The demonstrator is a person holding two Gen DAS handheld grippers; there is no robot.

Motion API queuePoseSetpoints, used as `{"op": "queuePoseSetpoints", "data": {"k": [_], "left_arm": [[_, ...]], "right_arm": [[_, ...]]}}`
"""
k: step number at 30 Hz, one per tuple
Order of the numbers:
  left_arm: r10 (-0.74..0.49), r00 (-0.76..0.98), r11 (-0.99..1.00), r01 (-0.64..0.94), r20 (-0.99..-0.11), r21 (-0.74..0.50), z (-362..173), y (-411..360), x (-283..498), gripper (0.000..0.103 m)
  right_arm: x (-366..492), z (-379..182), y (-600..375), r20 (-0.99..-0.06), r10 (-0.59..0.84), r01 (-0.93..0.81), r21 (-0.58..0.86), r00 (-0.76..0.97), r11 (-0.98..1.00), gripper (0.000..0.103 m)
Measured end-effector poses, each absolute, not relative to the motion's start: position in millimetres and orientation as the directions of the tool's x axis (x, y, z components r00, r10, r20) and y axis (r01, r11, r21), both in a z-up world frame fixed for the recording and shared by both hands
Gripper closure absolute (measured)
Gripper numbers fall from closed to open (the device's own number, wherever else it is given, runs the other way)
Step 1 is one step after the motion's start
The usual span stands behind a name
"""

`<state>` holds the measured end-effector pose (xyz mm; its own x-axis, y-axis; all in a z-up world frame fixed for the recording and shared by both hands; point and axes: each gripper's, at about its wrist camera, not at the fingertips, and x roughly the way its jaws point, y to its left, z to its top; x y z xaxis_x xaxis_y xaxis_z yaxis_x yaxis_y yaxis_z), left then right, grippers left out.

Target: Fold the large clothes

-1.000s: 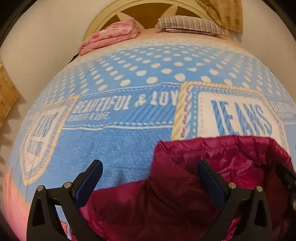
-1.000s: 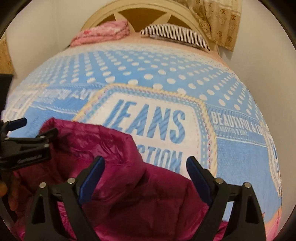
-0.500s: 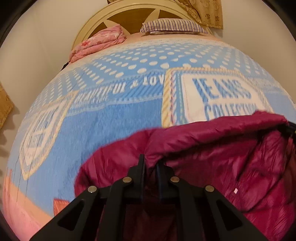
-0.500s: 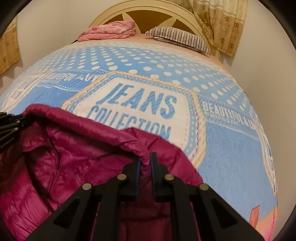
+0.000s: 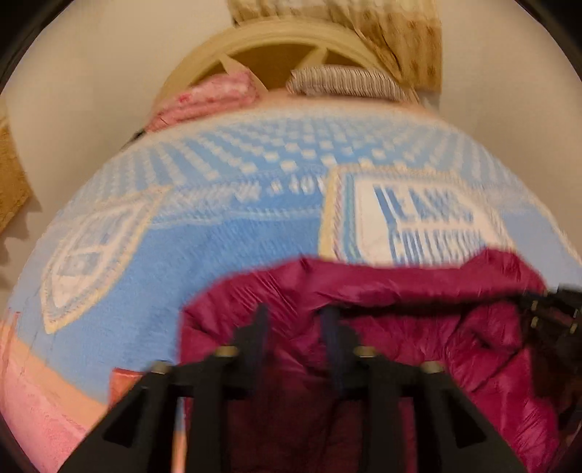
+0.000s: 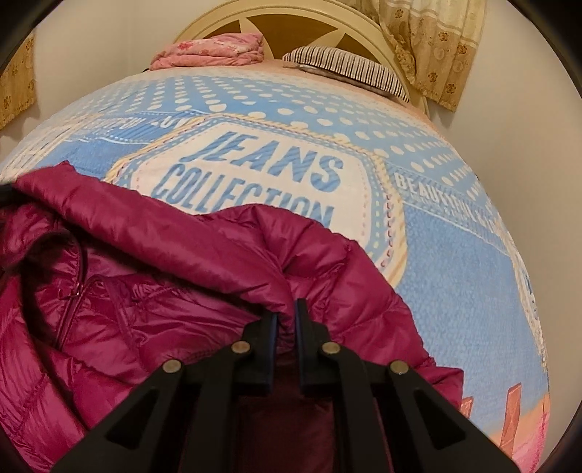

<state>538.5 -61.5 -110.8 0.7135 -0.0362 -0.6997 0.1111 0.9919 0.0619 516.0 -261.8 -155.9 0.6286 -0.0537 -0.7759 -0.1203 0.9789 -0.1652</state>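
A magenta puffer jacket (image 6: pixel 152 291) lies bunched at the near end of the bed; its zipper shows at the left in the right wrist view. It also fills the lower part of the blurred left wrist view (image 5: pixel 418 327). My right gripper (image 6: pixel 286 313) is shut on a fold of the jacket's edge. My left gripper (image 5: pixel 294 320) pinches another part of the jacket's edge, its jaws a little apart with fabric between them. The right gripper shows at the right edge of the left wrist view (image 5: pixel 553 313).
The bed carries a blue and white "JEANS COLLECTION" blanket (image 6: pixel 454 291). A folded pink quilt (image 6: pixel 211 49) and a striped pillow (image 6: pixel 345 67) lie by the cream headboard (image 6: pixel 291 25). Curtains (image 6: pixel 436 43) hang at the back right.
Both grippers went from open to shut on the jacket's edge a second ago. Since then they have lifted and drawn the fabric up; the left view is blurred by motion.
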Motion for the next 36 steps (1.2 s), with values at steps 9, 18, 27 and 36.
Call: {"op": "queuePoseSetpoints", "data": {"k": [9, 18, 27, 36], "left_arm": [[0.186, 0.724, 0.975, -0.053, -0.665, 0.215, -115, -76, 589, 0.017], [0.236, 0.661, 0.955, -0.021, -0.712, 0.297, -167, -72, 578, 0.017], [0.126, 0.732, 0.981, 0.007, -0.669, 0.192, -111, -87, 573, 0.017], [0.199, 0.670, 0.974, -0.057, -0.715, 0.218, -149, -105, 596, 0.017]], "right_arm": [[512, -163, -261, -0.763, -0.057, -0.126, -0.179, 0.643, 0.976, 0.093], [498, -143, -279, -0.761, 0.010, -0.150, -0.115, 0.649, 0.982, 0.059], [488, -89, -304, -0.684, -0.024, -0.009, -0.044, 0.729, 0.999, 0.037], [553, -108, -239, -0.718, -0.034, 0.052, 0.003, 0.695, 0.999, 0.037]]}}
